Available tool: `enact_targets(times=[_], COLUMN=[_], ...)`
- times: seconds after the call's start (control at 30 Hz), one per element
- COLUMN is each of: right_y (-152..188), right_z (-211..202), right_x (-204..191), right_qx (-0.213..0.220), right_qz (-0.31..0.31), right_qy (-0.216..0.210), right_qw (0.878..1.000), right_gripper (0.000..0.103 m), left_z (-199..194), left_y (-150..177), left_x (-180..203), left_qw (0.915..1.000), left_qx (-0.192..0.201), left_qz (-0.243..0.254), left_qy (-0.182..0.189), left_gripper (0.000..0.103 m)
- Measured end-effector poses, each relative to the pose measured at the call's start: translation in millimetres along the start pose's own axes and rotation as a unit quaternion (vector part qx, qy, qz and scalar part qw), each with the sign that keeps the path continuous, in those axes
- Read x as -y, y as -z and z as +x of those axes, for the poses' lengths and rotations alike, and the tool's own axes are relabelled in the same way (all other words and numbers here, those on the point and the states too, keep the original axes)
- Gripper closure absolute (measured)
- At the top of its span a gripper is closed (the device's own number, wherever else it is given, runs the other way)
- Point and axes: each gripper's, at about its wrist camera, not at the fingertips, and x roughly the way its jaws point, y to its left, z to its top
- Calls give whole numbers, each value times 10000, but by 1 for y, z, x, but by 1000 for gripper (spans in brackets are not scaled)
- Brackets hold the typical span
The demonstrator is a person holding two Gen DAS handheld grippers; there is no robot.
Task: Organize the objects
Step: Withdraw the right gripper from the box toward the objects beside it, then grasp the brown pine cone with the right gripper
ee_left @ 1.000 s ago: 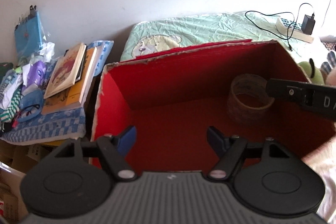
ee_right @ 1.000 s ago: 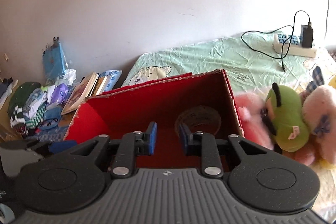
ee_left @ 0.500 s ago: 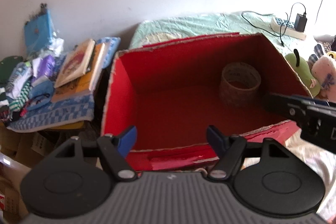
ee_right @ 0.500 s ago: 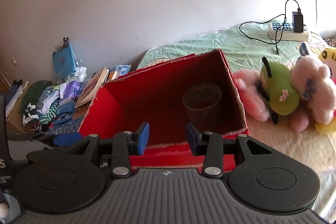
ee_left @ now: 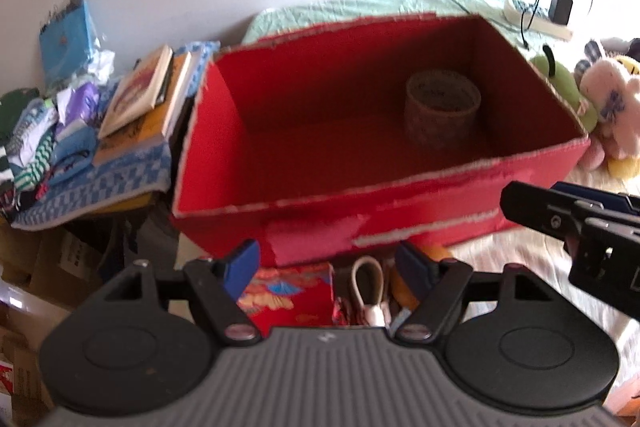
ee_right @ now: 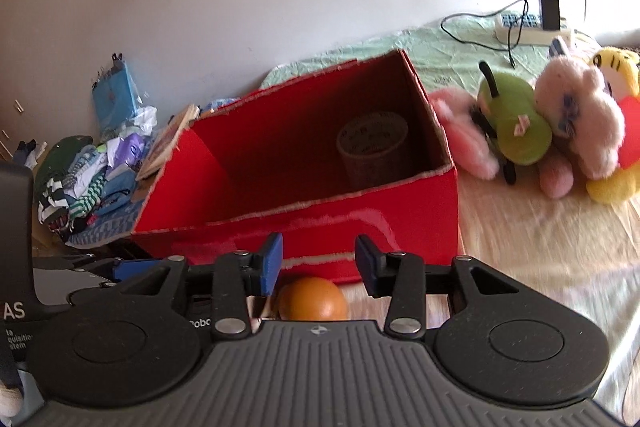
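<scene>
A red cardboard box (ee_left: 400, 223) (ee_right: 300, 227) stands open on the bed with a brown tape roll (ee_left: 442, 111) (ee_right: 372, 147) upright in its far right corner. My left gripper (ee_left: 328, 263) is in front of the box's near wall, jaws opening with nothing held. Below it lie a red patterned packet (ee_left: 288, 295), a white cable loop (ee_left: 368, 287) and an orange (ee_left: 404, 283). My right gripper (ee_right: 320, 259) is also short of the box, jaws opening with no pad on anything. The orange (ee_right: 312, 299) lies on the bed under its gap.
Plush toys (ee_right: 560, 131) (ee_left: 608, 103) lie right of the box. Books (ee_left: 148, 95) and a heap of clothes (ee_right: 80, 171) are piled left of it. A power strip with charger (ee_right: 536, 23) lies at the back near the wall. Cardboard boxes (ee_left: 48, 263) sit low on the left.
Both grippers drew back from over the box to in front of its near wall. The right jaws widened. The tape roll stays in the box. The orange, packet and cable came into view.
</scene>
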Motion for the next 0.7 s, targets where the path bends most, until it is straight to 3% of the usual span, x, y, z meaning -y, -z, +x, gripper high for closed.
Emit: enact_targets(times=[0.3,0.7], right_y=[10,11], right_z=[4,10], right_x=[0,5], right_qx=[-192,-350], right_qz=[53,283], right_qy=[138,224], right_qw=[9997,9987], right_gripper=[60,59], left_z=[9,16], left_y=[11,11], left_x=[5,5], left_qw=[9996,9991], left_qx=[-278,-355], left_qz=[63,101], left_qy=[-84,-192], left_gripper=[22,18])
